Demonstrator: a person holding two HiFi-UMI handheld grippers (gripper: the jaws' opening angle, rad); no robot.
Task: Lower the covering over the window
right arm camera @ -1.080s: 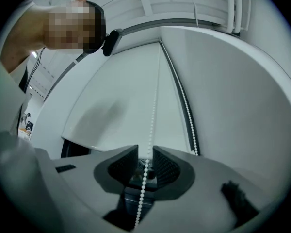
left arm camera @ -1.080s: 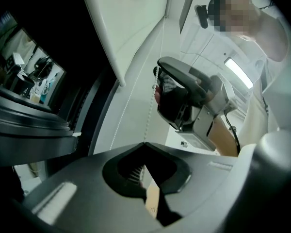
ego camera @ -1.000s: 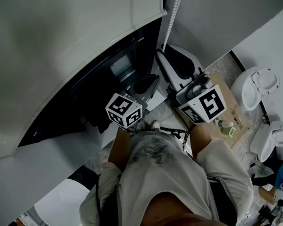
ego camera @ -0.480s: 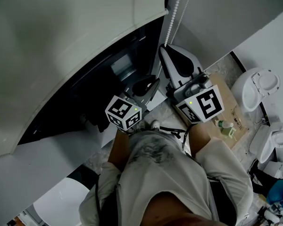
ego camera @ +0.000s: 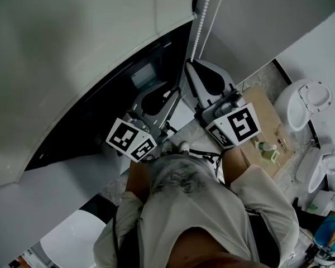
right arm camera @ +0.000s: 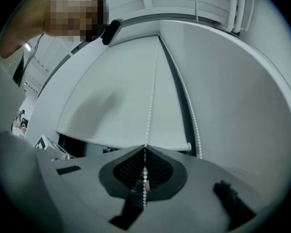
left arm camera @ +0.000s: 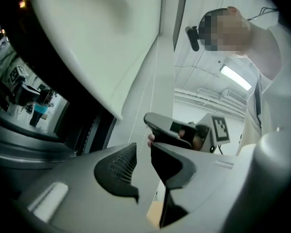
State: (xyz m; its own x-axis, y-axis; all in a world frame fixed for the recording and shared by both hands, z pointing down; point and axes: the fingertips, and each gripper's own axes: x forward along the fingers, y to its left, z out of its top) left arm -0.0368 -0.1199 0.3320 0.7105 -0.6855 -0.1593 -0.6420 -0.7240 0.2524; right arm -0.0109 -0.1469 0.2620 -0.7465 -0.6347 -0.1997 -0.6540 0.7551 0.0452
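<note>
The right gripper (right arm camera: 145, 149) pinches the white beaded pull chain (right arm camera: 151, 106); the left gripper (left arm camera: 143, 149) has its jaws opening, gripping nothing. If the beads slip through that single grip, the pale fabric roller blind (right arm camera: 116, 101) could stall partway down.

Storeroom-like test space — 2 white toilets (ego camera: 306, 102), cardboard box (ego camera: 271, 119).

Right gripper (right arm camera: 145, 154) clamped on bead chain (right arm camera: 150, 106); roller blind (right arm camera: 111, 96) above.
</note>
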